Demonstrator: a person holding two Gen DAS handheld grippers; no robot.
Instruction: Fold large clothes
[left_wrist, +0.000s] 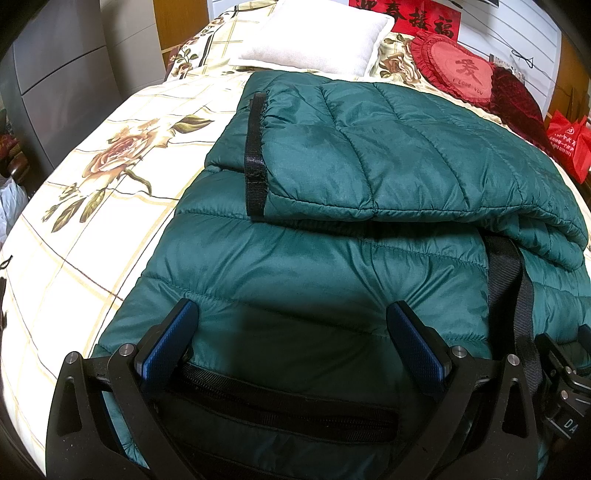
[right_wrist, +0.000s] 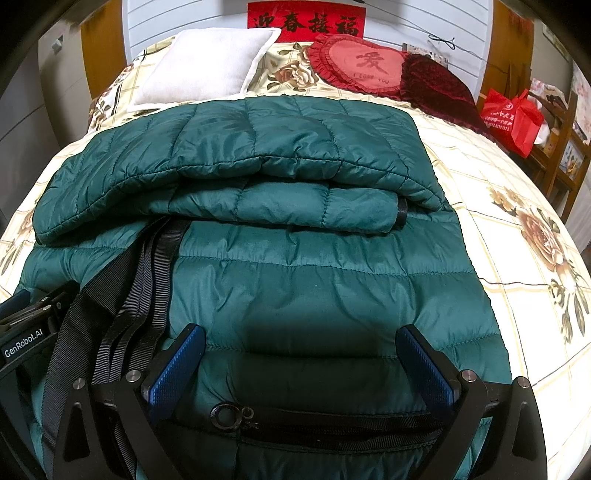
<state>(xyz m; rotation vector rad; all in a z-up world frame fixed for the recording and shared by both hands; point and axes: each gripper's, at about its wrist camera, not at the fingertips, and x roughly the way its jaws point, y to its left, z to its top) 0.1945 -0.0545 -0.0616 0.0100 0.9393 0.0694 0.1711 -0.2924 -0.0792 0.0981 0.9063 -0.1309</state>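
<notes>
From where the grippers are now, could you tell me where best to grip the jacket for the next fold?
Likely the near hem of the jacket, from the front: it lies under both open grippers, left and right, with sleeves already folded across.

A dark-green quilted jacket (right_wrist: 295, 280) lies flat on the bed — sleeves folded across its middle, apparently overlapping.

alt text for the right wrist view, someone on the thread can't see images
A green quilted jacket lies partly folded on a floral bedspread, sleeves laid across it, with the open right gripper over its near hem. Behind sit a white pillow and red heart cushion.
</notes>
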